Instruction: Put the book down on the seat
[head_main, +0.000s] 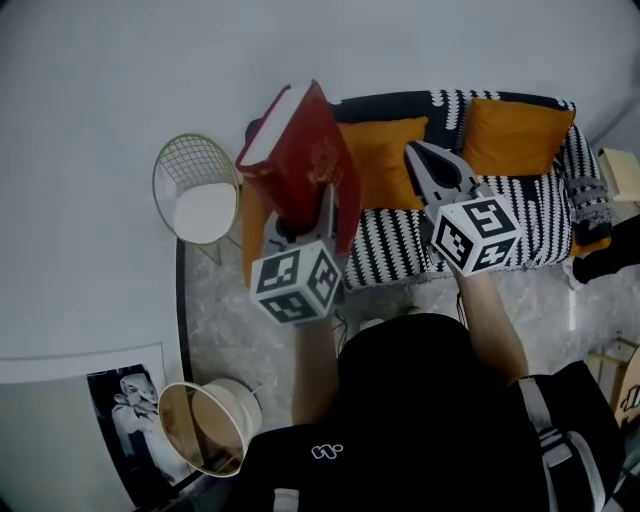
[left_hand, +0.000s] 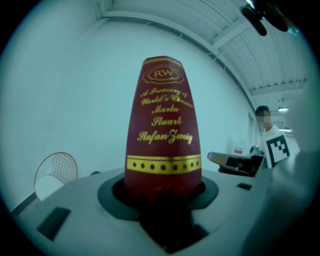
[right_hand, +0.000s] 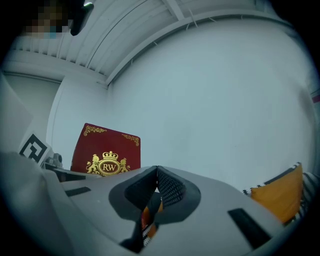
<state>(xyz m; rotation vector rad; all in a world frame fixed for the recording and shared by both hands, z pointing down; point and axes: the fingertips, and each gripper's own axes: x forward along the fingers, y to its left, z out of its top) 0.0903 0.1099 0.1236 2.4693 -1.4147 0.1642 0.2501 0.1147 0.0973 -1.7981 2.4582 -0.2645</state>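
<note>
A thick red book (head_main: 300, 150) with gold lettering is held upright in the air, my left gripper (head_main: 312, 215) shut on its lower end. In the left gripper view its spine (left_hand: 164, 130) rises straight out of the jaws (left_hand: 165, 192). The book hangs over the left end of a sofa whose seat (head_main: 400, 250) is striped black and white. My right gripper (head_main: 412, 150) hovers to the right of the book above the seat, shut with nothing in it. The right gripper view shows the closed tips (right_hand: 156, 172) and the book's cover (right_hand: 106, 150) to the left.
Two orange cushions (head_main: 385, 165) (head_main: 515, 135) lean on the sofa back. A round gold wire stand (head_main: 197, 190) is left of the sofa by the wall. A white bin (head_main: 205, 425) and a framed picture (head_main: 130, 420) sit on the floor near left.
</note>
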